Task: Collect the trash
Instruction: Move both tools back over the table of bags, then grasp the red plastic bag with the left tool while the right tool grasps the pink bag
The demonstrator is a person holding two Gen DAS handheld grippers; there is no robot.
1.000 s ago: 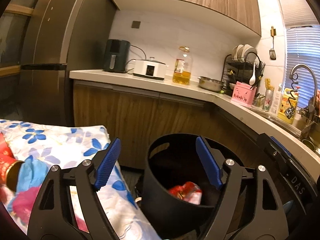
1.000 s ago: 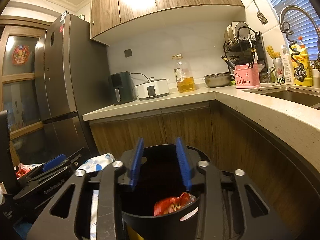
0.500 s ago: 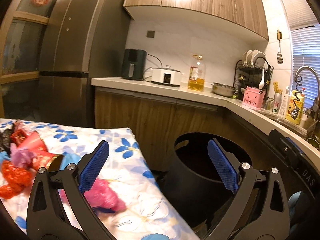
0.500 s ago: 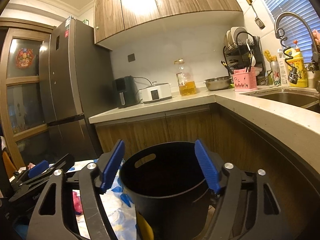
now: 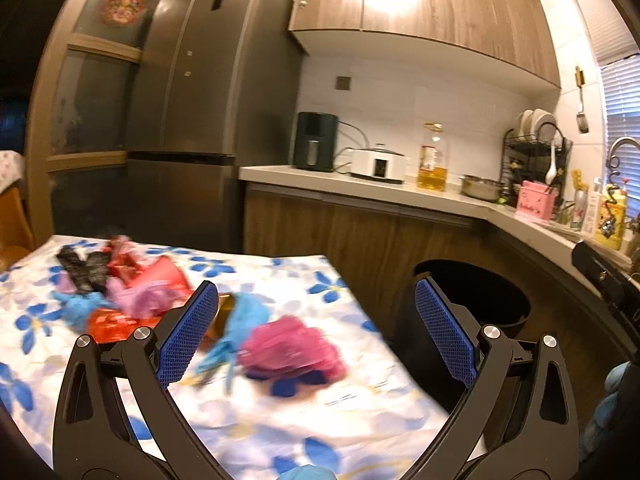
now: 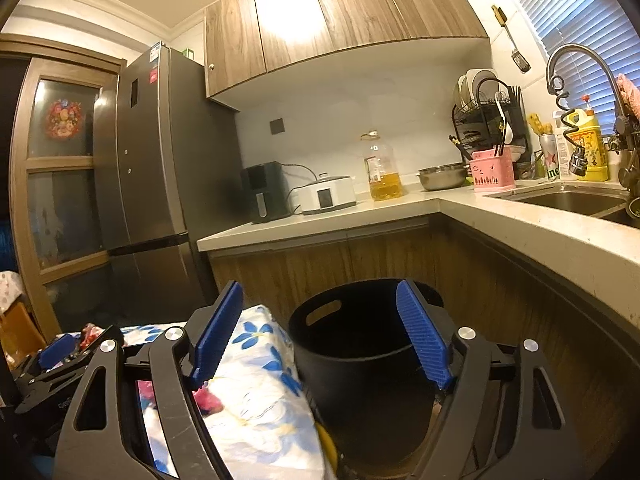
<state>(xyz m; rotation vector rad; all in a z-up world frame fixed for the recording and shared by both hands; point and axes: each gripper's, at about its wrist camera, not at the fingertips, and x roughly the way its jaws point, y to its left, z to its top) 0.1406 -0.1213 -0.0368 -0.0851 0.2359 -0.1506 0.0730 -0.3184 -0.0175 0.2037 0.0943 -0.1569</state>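
Trash [image 5: 292,346] is lying heaped on the cloth [image 5: 280,420] beside the bin [image 6: 360,360], so the left gripper [image 5: 316,336] is facing it, jaws wide and empty (the right gripper [image 6: 320,340], just opening at the bin, is likewise holding nothing).

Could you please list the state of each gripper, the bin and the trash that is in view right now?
Left gripper: open, empty, over the table.
Right gripper: jaws just opening, empty, facing the bin.
Bin: upright, unlidded, on the floor by the table.
Pink bag: crumpled on the tablecloth.
Blue bag: crumpled, beside it.
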